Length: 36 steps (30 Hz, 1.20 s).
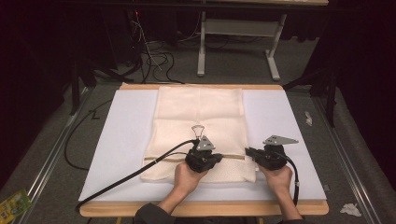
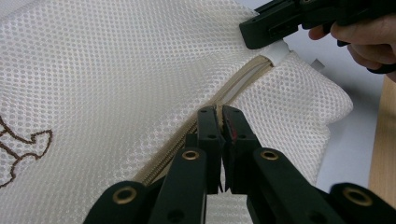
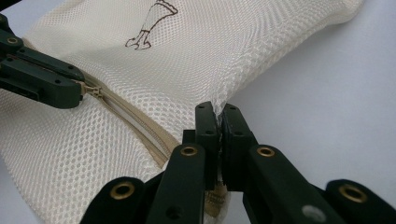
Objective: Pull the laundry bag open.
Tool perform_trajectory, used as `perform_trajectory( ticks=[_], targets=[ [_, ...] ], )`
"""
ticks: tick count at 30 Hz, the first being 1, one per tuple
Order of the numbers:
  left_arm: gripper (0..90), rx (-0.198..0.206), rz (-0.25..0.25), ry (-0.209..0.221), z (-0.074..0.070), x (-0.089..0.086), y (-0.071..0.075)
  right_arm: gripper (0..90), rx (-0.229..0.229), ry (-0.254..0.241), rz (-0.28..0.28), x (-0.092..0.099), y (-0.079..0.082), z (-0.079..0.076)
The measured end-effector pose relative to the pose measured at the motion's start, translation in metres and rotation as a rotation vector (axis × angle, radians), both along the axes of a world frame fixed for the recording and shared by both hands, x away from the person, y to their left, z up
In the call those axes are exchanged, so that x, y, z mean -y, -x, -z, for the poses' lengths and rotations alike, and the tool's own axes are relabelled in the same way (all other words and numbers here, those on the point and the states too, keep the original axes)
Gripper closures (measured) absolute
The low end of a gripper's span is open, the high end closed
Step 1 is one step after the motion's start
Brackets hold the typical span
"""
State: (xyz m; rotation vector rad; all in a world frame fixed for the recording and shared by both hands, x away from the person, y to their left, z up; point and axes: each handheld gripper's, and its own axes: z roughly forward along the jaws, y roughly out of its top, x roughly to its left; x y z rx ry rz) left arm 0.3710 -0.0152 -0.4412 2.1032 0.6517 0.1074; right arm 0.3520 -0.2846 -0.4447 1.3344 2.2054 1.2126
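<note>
A cream mesh bag (image 1: 201, 116) lies flat on the white board (image 1: 126, 140), with a beige zipper (image 2: 243, 79) running across its near end. My left gripper (image 1: 218, 157) is shut on the zipper pull (image 3: 91, 88) partway along the zipper. The same gripper (image 2: 219, 112) has its jaws pressed together over the zipper line. My right gripper (image 1: 248, 151) is shut on the bag's right edge, beside the zipper's end. In its own view the right gripper (image 3: 217, 114) pinches a fold of mesh there. A brown embroidered figure (image 3: 152, 23) marks the bag.
The board rests on a wooden table (image 1: 201, 208). Black cables trail from the grippers: one (image 1: 126, 177) to the front left, one (image 1: 296, 182) down the right. A white table frame (image 1: 238, 42) stands behind. Crumpled paper (image 1: 350, 209) and a green packet (image 1: 14, 203) lie on the floor.
</note>
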Motion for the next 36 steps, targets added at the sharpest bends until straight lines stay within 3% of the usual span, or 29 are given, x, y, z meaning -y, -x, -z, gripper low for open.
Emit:
perform_trajectory(
  ticks=[8, 10, 36],
  targets=[
    [87.0, -0.003, 0.005, 0.0, 0.0, -0.001, 0.0, 88.5, 0.001, -0.001, -0.002, 0.0, 0.0, 0.0],
    [87.0, 0.004, 0.0, -0.007, -0.001, -0.003, 0.0, 88.5, 0.013, 0.029, 0.001, -0.001, 0.001, 0.001],
    [87.0, -0.01, -0.034, 0.014, 0.0, -0.022, -0.002, 88.5, 0.013, 0.021, 0.004, 0.001, 0.0, 0.003]
  ],
)
